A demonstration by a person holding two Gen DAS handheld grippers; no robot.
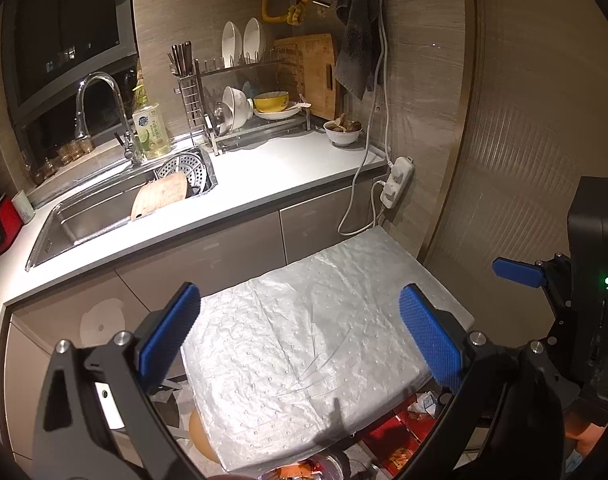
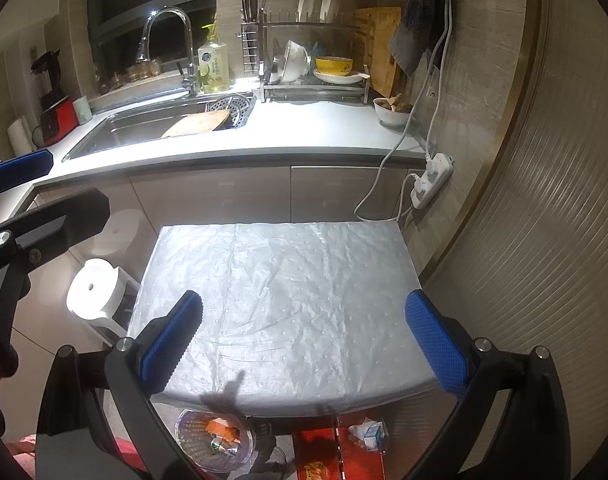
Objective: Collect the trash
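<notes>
Both the left gripper (image 1: 300, 336) and the right gripper (image 2: 304, 340) hang released, jaws wide and empty, over one table (image 2: 280, 280) wrapped in crinkled, dimpled silvery plastic. Below the right gripper's blue ridged pads (image 2: 170, 344), under the table's near edge, sit one red box (image 2: 339, 456) holding crumpled paper trash (image 2: 369, 432) and one clear round container (image 2: 214, 440).
</notes>
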